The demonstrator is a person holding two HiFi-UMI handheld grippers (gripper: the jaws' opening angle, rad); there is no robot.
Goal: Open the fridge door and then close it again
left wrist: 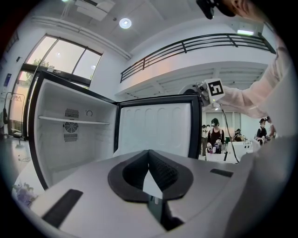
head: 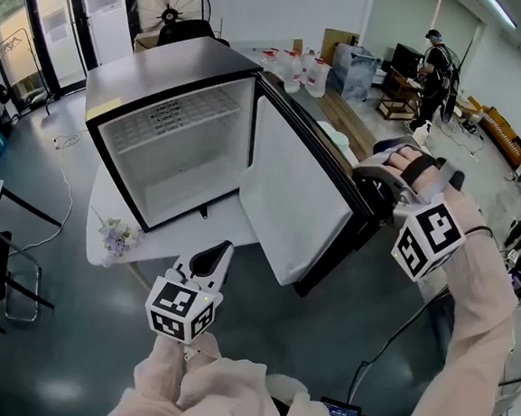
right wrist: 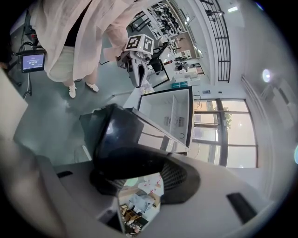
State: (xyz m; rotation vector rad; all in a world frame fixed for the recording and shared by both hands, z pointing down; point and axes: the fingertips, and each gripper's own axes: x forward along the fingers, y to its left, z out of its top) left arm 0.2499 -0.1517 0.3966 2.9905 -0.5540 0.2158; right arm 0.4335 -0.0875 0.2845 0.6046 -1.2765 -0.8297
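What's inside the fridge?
The fridge holds one shelf and a round vent at the back. No food shows. Whatever sits behind the vent is covered.

Holds left gripper low in front of the body, cube nearest the head, jaws pointing forward. Presses those jaws together at the tips, nothing between. Tucks left arm close in, pale sleeve rising from the bottom edge. Stretches right arm up and out to the right, sleeve almost straight. Grasps right gripper with strapped right hand, cube turned toward the head. Clamps its jaws on the top outer corner of the door.
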